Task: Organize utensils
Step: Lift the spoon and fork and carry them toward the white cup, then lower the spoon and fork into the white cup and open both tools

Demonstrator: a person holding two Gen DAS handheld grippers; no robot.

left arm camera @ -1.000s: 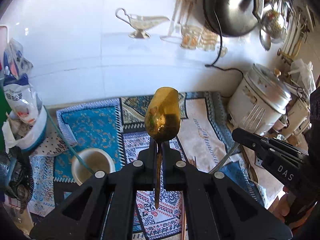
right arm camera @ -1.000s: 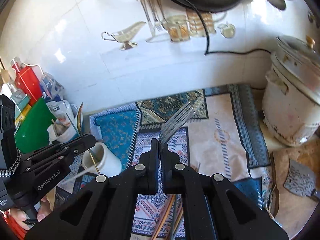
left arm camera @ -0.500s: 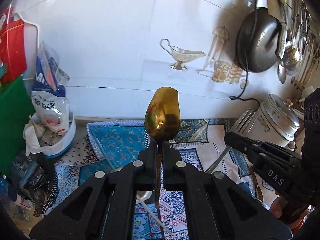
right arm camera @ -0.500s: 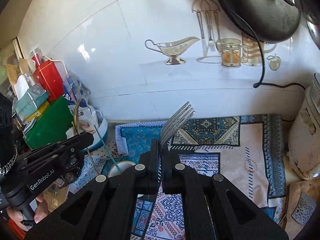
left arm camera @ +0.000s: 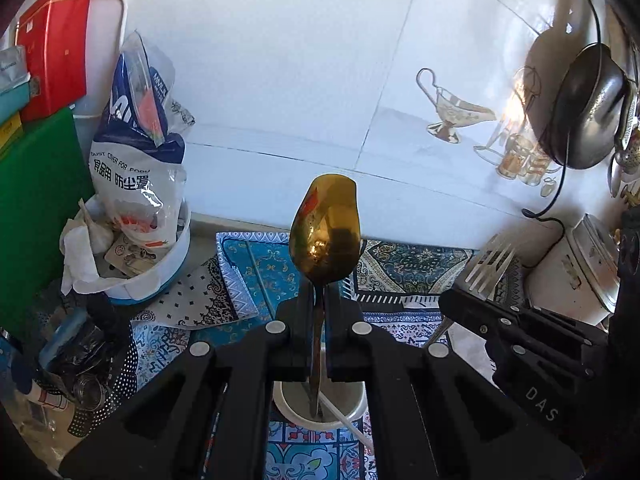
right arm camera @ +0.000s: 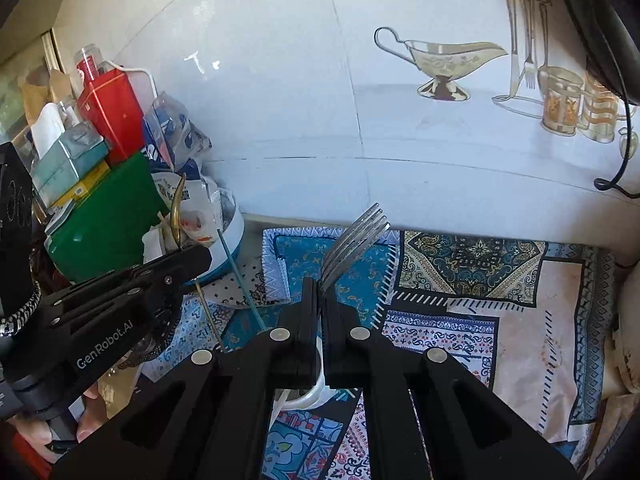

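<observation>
Both wrist views have tilted since a second ago: more tiled wall fills them, and the white cup (left arm camera: 320, 404) now sits directly below the left hand-held gripper (left arm camera: 319, 300) instead of off to its lower left.

Left hand-held gripper: pinching the gold spoon (left arm camera: 325, 232) at the neck, bowl up, handle hanging down between the fingers. Long axis near vertical; handle tip appears just inside the cup mouth, beside a white straw-like stick.

Right hand-held gripper (right arm camera: 320, 296): pressed on the silver fork (right arm camera: 356, 244), tines up and leaning right. Cup rim (right arm camera: 308, 396) shows just under its fingers, mostly hidden.

Judgement: left is the nearer and better aligned; a straight descent should seat the spoon. Fork goes second. Cup stands on the patterned cloth (right arm camera: 460, 280) covering the surface.
</observation>
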